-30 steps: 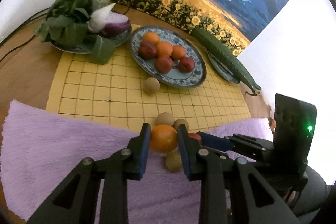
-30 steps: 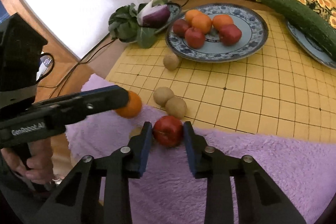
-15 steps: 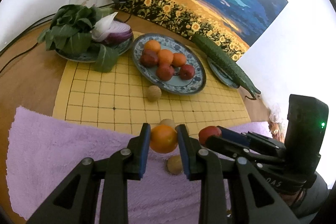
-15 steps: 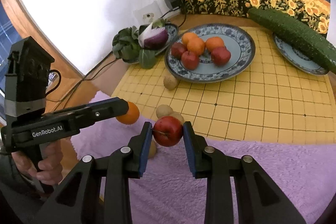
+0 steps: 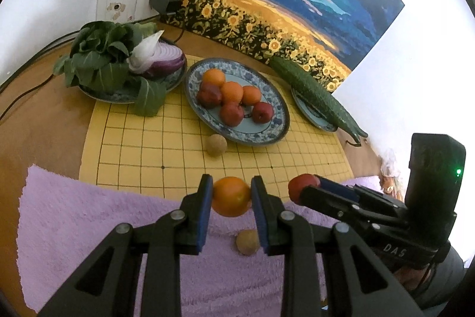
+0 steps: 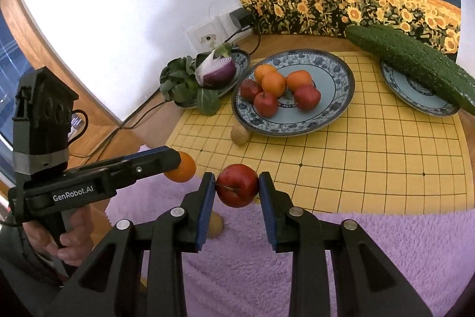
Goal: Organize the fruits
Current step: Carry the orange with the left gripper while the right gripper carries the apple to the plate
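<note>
The left gripper (image 5: 232,196) clamps an orange (image 5: 231,196) above the purple towel (image 5: 89,216); the right gripper (image 6: 237,185) clamps a red apple (image 6: 237,185) (both lifted clear). The fruit plate (image 6: 341,79) holds three oranges and three apples; two kiwis show loose.

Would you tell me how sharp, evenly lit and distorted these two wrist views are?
Left wrist view: sharp orange, white wall blown out at right, yellow grid board lines bowed. Right wrist view: sharp apple, bright wall at left, dark rounded corners.
</note>
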`<state>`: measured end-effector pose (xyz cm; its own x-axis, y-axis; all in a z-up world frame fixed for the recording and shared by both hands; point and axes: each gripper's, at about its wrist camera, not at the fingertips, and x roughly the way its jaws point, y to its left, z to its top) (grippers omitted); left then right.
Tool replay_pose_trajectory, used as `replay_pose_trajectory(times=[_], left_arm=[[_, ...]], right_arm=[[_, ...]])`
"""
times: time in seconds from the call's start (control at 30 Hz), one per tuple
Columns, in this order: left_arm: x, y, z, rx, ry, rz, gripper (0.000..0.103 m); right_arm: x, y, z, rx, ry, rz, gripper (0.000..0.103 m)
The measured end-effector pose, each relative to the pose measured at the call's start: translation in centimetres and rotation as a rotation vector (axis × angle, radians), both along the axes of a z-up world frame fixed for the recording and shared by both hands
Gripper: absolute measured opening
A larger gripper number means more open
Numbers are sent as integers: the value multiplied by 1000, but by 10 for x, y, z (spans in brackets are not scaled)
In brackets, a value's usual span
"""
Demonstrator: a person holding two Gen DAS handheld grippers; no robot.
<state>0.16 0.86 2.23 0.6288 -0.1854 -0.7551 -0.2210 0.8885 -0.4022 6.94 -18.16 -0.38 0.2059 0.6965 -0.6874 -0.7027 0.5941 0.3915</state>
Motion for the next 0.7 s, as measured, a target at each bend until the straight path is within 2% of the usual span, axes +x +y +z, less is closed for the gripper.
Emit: replay_pose_trajectory(times=[0.37, 0.7], left_arm=[[5, 1, 0, 0, 3, -1, 27], [25, 6, -6, -6, 15, 0, 27]], right_arm=[[10, 3, -2, -1, 2, -4, 31], [25, 6, -6, -3, 9, -11, 31]])
